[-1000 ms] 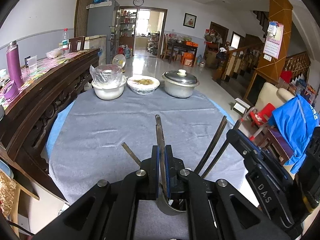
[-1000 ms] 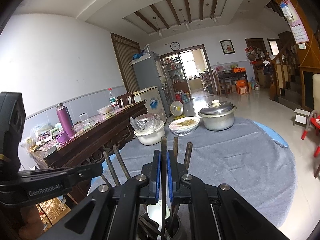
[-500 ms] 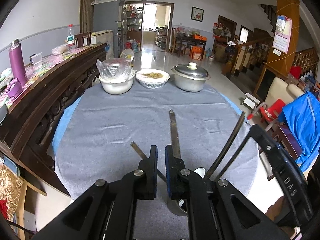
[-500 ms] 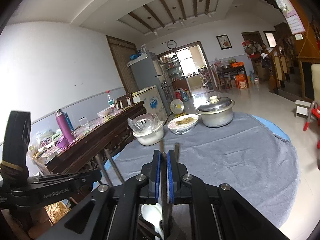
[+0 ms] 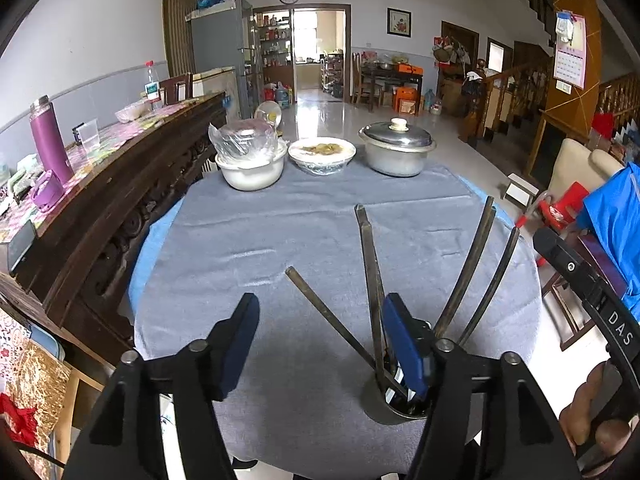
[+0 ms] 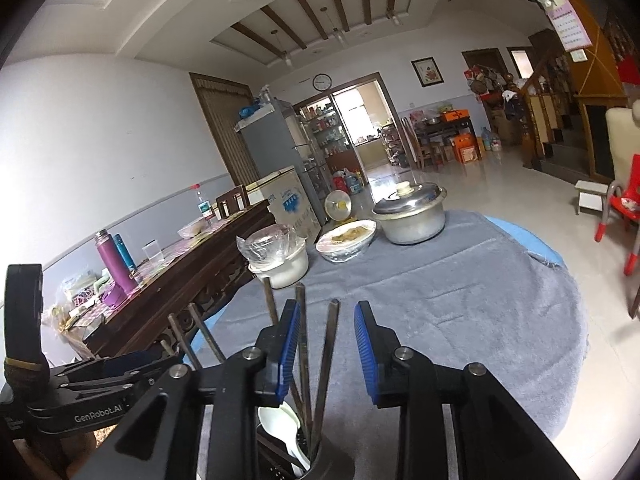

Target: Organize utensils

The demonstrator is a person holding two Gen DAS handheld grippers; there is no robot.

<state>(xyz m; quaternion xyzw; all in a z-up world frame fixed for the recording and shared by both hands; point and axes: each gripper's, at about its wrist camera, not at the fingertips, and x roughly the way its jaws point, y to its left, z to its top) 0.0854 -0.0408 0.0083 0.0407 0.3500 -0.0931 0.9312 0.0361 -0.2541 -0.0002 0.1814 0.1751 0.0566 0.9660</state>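
1. Big dining room, round table (image 5: 256, 240) under a grey cloth, at its far edge a white bowl (image 5: 252, 168) with a plastic cover, a dish of food (image 5: 322, 154) and a lidded metal pot (image 5: 396, 152).
2. Near edge of the table: dark utensil holder (image 5: 394, 404), standing upright, chopsticks (image 5: 370, 264) fanning out of it in several directions.
3. Left gripper (image 5: 320, 344) now spread wide and opening further, where a second ago its jaws were clamped tight on a chopstick. Nothing pressed between the pads now; one chopstick leans just beside the right-hand pad, free of it as far as can be told.
4. Right gripper (image 6: 326, 356), seen from its own camera, parting too, jaws opening from a tight pinch to a narrow gap. Two chopsticks (image 6: 318, 360) standing up through that gap, neither squeezed.
5. White spoon (image 6: 282, 426) tucked inside the holder under the right gripper, among the chopstick ends.
6. Meaning for the job, at a guess: both sticks delivered and let go, both now resting in the holder on their own.
7. No loose utensils visible anywhere on the cloth in either view, so collection looks close to finished, though the nearest rim of the table stays hidden behind the grippers.
8. Likely next: drawing both grippers back and up without snagging the leaning sticks or tipping the holder.
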